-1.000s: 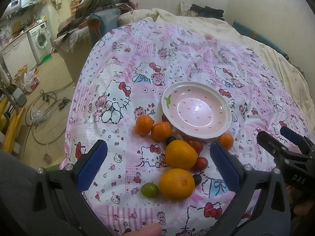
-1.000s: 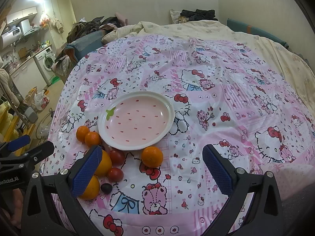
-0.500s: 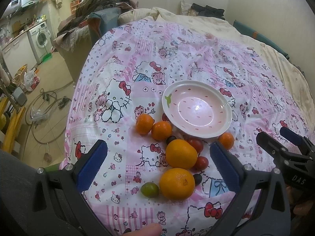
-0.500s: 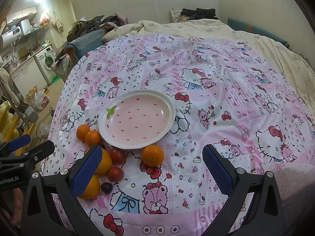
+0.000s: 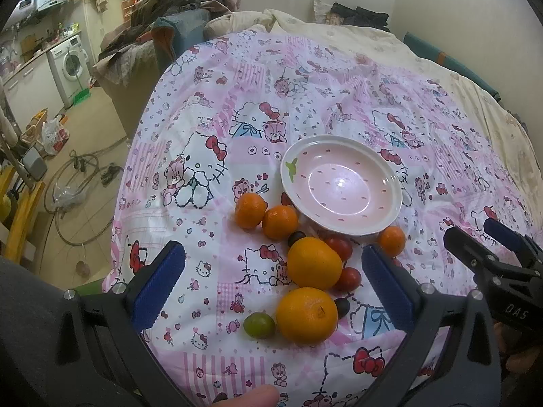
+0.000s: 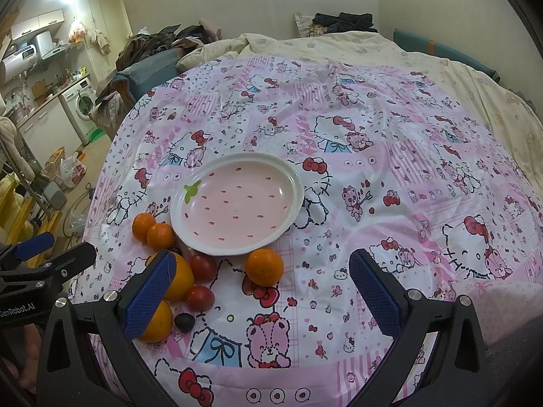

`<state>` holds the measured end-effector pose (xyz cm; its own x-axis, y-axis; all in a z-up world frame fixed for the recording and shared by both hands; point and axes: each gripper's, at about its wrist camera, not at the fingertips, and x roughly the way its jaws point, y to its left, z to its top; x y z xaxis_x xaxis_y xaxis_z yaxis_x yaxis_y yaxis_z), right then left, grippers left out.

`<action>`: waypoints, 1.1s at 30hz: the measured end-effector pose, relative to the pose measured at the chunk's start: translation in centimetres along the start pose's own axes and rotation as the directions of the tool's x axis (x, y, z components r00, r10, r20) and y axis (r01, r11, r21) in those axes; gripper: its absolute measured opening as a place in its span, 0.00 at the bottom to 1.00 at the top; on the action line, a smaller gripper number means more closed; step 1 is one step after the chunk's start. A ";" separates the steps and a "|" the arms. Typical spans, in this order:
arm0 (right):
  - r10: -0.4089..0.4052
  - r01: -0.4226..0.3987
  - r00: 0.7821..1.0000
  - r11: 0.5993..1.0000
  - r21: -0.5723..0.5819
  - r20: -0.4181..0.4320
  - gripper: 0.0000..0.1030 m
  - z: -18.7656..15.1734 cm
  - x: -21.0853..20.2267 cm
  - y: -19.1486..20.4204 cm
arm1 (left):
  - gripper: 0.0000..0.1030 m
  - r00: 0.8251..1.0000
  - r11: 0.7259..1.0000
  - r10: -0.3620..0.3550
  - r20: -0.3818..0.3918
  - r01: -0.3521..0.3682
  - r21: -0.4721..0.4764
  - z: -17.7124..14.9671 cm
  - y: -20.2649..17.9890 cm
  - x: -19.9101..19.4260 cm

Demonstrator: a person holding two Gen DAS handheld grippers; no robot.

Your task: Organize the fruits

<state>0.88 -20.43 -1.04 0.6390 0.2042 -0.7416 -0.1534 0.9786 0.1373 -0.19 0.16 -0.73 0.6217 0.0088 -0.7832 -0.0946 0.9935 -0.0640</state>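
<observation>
A pink strawberry-pattern plate lies empty on the Hello Kitty cover. Below it sit two large oranges, several small mandarins, red tomatoes, dark plums and a green fruit. My left gripper is open and empty, hovering over the large oranges. My right gripper is open and empty, above the lone mandarin; its left finger hides part of the large oranges.
The fruit lies near the front left edge of the bed cover. Past that edge the floor holds cables, bags and a washing machine. Clothes are piled at the back.
Both views have shifted only slightly; the plate sits a touch higher in the right wrist view. No fruit has moved.
</observation>
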 end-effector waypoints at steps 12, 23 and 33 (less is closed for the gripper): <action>-0.001 0.001 1.000 1.000 -0.001 0.000 1.00 -0.1 0.1 0.1 | 1.00 1.000 1.000 -0.001 -0.002 0.001 0.000 0.0 0.0 0.0; 0.000 0.000 1.000 1.000 -0.003 -0.002 1.00 -0.2 0.1 0.3 | 1.00 1.000 1.000 0.000 -0.002 0.000 0.000 0.1 0.0 0.0; 0.001 -0.001 1.000 1.000 -0.001 -0.006 1.00 -0.3 0.2 0.4 | 1.00 1.000 1.000 0.002 -0.015 -0.002 0.002 -0.2 0.1 0.2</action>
<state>0.66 -19.98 -1.32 0.6345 0.2052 -0.7452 -0.1550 0.9783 0.1374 -0.23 0.29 -1.05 0.6101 0.0096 -0.7923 -0.0945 0.9937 -0.0607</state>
